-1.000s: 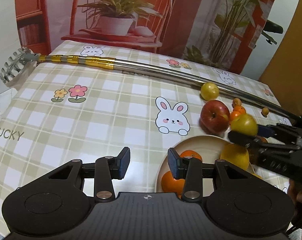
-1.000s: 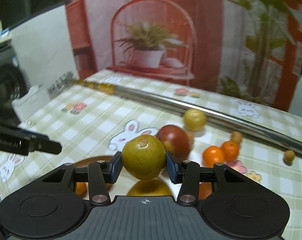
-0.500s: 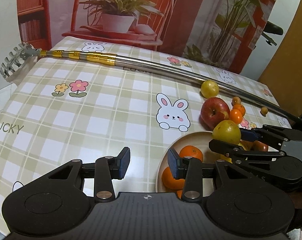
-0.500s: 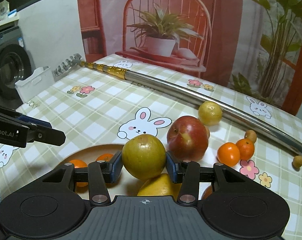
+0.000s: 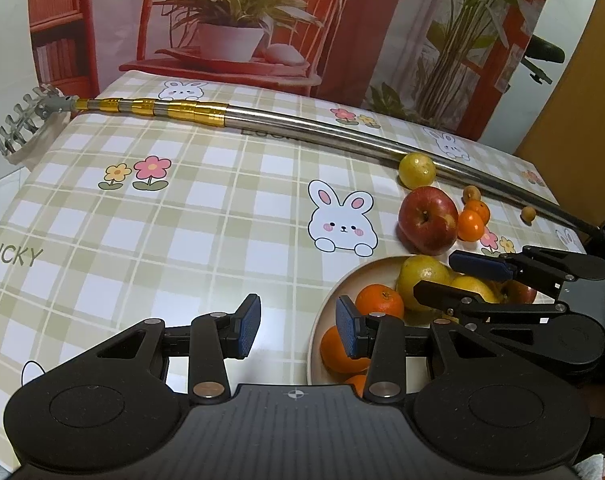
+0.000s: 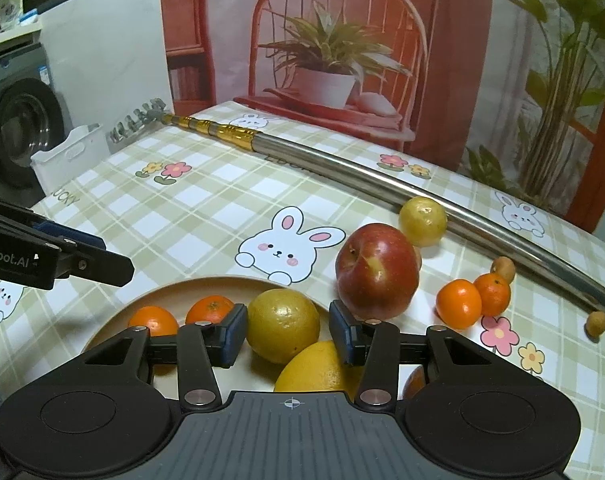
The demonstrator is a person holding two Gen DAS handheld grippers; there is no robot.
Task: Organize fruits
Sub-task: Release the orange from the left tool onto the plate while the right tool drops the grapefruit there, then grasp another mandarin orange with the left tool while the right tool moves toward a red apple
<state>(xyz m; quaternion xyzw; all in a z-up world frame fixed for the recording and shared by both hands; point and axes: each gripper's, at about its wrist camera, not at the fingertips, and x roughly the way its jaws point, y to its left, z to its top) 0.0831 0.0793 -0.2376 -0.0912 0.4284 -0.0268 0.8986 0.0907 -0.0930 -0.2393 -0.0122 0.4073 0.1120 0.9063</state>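
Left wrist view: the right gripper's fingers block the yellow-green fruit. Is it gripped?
Observer: No. The right wrist view shows the right gripper open, with both fingers clear of the yellow-green fruit.
Operator: Is it on the plate?
Observer: Yes, it sits inside the plate, with a larger yellow fruit just in front of it, nearer the camera.
Operator: Anything past the table's left edge?
Observer: A white bin, and a washing machine behind it.
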